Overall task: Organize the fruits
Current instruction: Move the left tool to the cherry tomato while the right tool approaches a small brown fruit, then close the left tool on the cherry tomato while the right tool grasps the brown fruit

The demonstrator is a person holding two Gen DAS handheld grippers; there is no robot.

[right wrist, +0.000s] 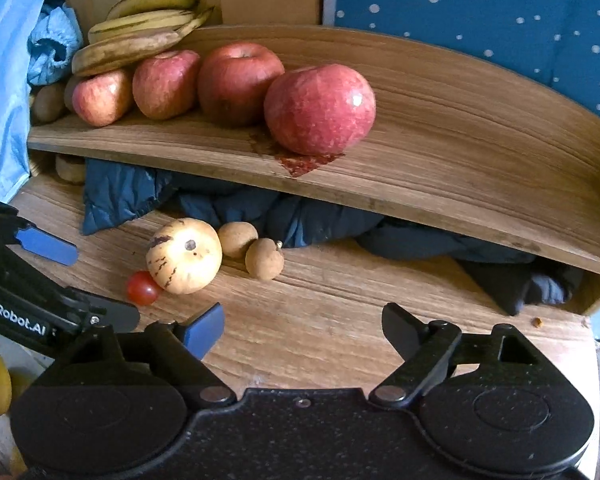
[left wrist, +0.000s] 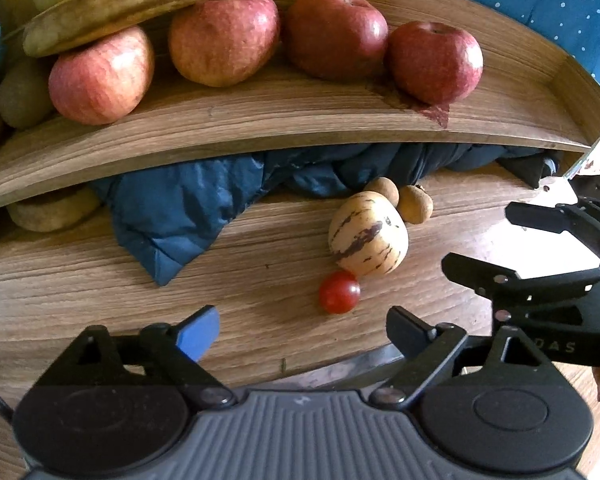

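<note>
Both grippers (left wrist: 304, 330) (right wrist: 304, 328) were spread with nothing between the pads. The striped melon (left wrist: 368, 236) sat on the table (left wrist: 100, 300) – long axis running near-left to far-right, cherry tomato (left wrist: 339, 292) touching its near end, two brown fruits (right wrist: 250, 250) behind.

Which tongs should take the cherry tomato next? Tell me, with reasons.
Left, probably. The cherry tomato lies just ahead of the open left tongs, nearly centred between the tips. For the right tongs, also open and empty, it sits off to the left, beside the striped yellow fruit.
</note>
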